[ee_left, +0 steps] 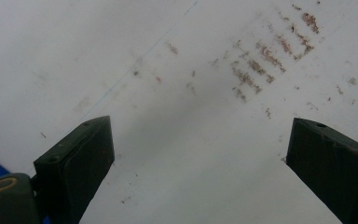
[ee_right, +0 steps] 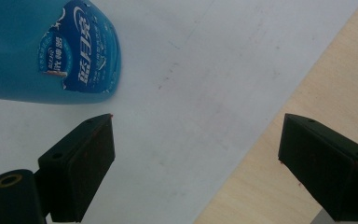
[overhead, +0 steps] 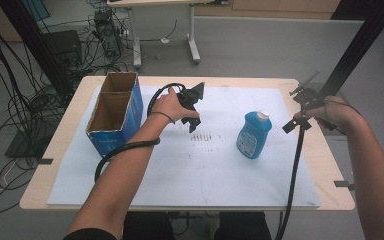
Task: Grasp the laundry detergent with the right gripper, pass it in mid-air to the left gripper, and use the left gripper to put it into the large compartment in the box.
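Approach step: blue bottle (overhead: 254, 135) stands upright mid-sheet, w/ right gripper (overhead: 295, 122) just beside it, jaws spread & empty, left gripper (overhead: 194, 122) likewise agape near the cardboard box (overhead: 115, 112) (probably the destination), so next: right closes in around bottle.

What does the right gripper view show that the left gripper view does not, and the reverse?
Right gripper view: the blue bottle with its label, off to one side of the open right gripper, and the bare wooden table edge.
Left gripper view: the brown smudge marks on the sheet, ahead of the open left gripper.
Both: the white sheet and a pair of black jaws with nothing between them.
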`<state>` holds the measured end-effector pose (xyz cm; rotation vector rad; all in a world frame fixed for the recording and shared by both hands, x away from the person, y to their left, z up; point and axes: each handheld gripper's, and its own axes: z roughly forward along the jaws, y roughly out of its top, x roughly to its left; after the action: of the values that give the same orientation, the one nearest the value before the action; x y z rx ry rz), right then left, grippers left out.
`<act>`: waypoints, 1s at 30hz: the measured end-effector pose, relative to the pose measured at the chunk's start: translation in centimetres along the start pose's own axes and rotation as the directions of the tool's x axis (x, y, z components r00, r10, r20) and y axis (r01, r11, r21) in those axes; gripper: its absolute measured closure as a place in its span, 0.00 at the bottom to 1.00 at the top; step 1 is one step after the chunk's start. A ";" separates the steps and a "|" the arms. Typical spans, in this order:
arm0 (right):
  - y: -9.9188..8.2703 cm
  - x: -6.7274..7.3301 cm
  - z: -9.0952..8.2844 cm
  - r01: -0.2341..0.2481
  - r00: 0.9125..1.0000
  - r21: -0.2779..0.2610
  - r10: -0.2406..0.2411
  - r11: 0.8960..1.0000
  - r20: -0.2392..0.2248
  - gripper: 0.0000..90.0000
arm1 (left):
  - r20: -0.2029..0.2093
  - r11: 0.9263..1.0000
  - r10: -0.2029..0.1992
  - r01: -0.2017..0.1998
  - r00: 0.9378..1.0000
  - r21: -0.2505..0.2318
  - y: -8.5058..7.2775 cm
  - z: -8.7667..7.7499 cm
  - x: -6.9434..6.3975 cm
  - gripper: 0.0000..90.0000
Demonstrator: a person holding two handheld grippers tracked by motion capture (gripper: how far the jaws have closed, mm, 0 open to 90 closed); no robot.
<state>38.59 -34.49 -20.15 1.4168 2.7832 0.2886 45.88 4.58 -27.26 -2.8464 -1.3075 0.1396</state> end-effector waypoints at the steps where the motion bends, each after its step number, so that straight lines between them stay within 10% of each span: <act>1: 0.0 0.0 0.0 -0.001 1.000 -0.001 0.001 1.000 0.000 0.11 | 0.002 1.000 0.005 -0.005 1.000 0.004 0.1 0.0 0.1 0.09; 30: -0.8 -0.2 0.1 0.002 1.000 -0.021 -0.002 1.000 -0.008 0.10 | 0.010 1.000 -0.002 0.002 1.000 0.014 0.2 -0.2 0.3 0.09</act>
<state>38.06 -35.15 -20.40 1.4114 2.7793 0.3228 46.26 4.69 -27.08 -2.8365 -1.3052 0.1623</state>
